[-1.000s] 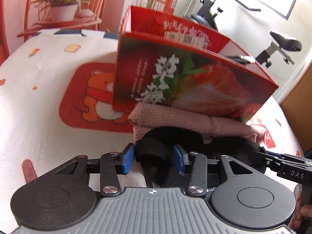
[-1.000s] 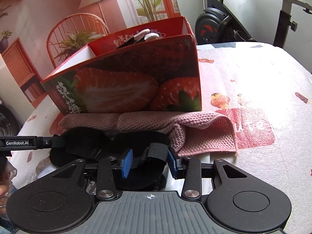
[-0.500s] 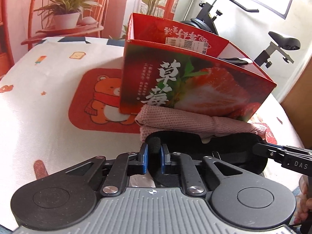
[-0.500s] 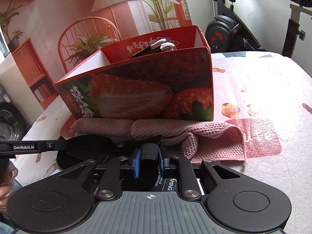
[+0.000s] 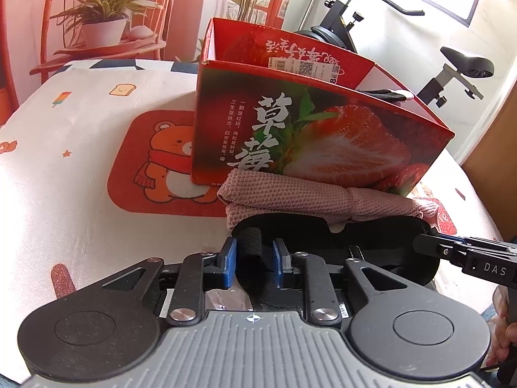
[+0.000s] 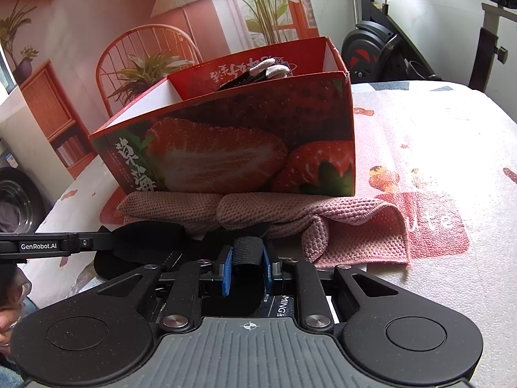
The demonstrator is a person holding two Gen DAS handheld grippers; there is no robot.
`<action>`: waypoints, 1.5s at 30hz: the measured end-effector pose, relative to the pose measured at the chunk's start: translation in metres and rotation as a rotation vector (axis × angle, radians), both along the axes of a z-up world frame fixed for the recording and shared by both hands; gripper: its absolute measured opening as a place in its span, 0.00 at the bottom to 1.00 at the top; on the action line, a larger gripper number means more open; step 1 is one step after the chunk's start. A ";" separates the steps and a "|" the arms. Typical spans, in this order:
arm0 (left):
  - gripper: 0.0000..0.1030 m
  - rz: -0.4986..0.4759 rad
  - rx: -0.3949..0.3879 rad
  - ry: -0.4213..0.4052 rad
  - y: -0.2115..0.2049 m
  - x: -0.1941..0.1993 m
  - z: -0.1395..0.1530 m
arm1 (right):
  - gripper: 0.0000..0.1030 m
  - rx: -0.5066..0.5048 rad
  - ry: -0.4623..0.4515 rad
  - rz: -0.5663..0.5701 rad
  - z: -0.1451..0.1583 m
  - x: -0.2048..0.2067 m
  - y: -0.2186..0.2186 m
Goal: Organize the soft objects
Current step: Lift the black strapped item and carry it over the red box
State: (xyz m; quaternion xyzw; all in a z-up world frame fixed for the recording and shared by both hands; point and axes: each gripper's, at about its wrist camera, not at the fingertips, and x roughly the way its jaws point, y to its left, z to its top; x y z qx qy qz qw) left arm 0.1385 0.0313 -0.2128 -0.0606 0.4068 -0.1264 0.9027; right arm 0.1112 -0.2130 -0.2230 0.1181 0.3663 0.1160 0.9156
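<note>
Your right hand-held gripper [image 6: 247,266] is clenched on the ribbed elastic strap of the black sleep mask [image 6: 148,242]; the blue pads press the strap from both sides. Your left hand-held gripper [image 5: 253,260] has the same strap at the other end of the mask between its pads, but its jaws are opening now and a small gap shows on each side, so I judge this grip as loose.

The mask lies on the counter [image 5: 64,194] at the near edge, just in front of the folded pink towel [image 6: 355,223], and the towel touches the near wall of the strawberry box [image 6: 226,148].

As for the task, I think it is only partly done. Inside the box, at the far right end, you can see some dark and light cloth items [image 6: 258,74], possibly socks or gloves; I cannot tell which. The rest of the box inside is hidden by its wall. The mask and the towel are both outside yet, so they remain to be put in.
</note>
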 end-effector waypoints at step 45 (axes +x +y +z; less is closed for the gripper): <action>0.04 -0.030 0.102 -0.237 -0.055 0.116 0.088 | 0.09 -0.279 -0.218 0.114 0.111 0.163 0.024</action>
